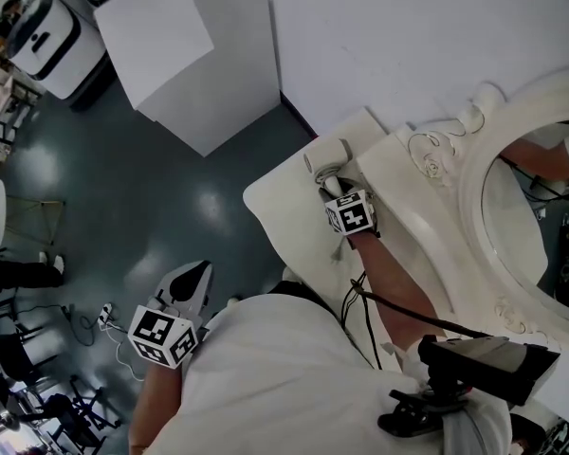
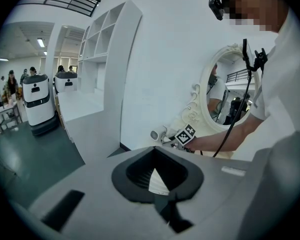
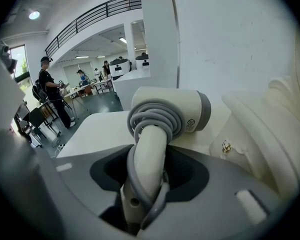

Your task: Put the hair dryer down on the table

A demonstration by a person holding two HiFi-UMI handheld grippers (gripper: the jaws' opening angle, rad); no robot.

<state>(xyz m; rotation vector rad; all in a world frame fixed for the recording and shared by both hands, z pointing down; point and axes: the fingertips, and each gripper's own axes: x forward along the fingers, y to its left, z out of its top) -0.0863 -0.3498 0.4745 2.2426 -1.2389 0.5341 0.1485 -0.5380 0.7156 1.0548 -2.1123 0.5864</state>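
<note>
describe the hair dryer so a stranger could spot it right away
Find the ornate white mirror on the white table. Beside its frame, the right gripper grips the hair dryer by its handle. Only it has a grey cord coiled round it.

In the head view the marker cube of the right tool (image 1: pixel 338 186) covers most of the hair dryer (image 1: pixel 326 153) — only the barrel's end shows beyond it. The mirror (image 1: pixel 471 197) is cut off by the right edge, and the person's shirt (image 1: pixel 284 377) hides the near part of the tabletop (image 1: pixel 280 207). In the right gripper view the handle's lower end is lost inside the tool, and the print on the barrel's label (image 3: pixel 191 125) is too small to read.
</note>
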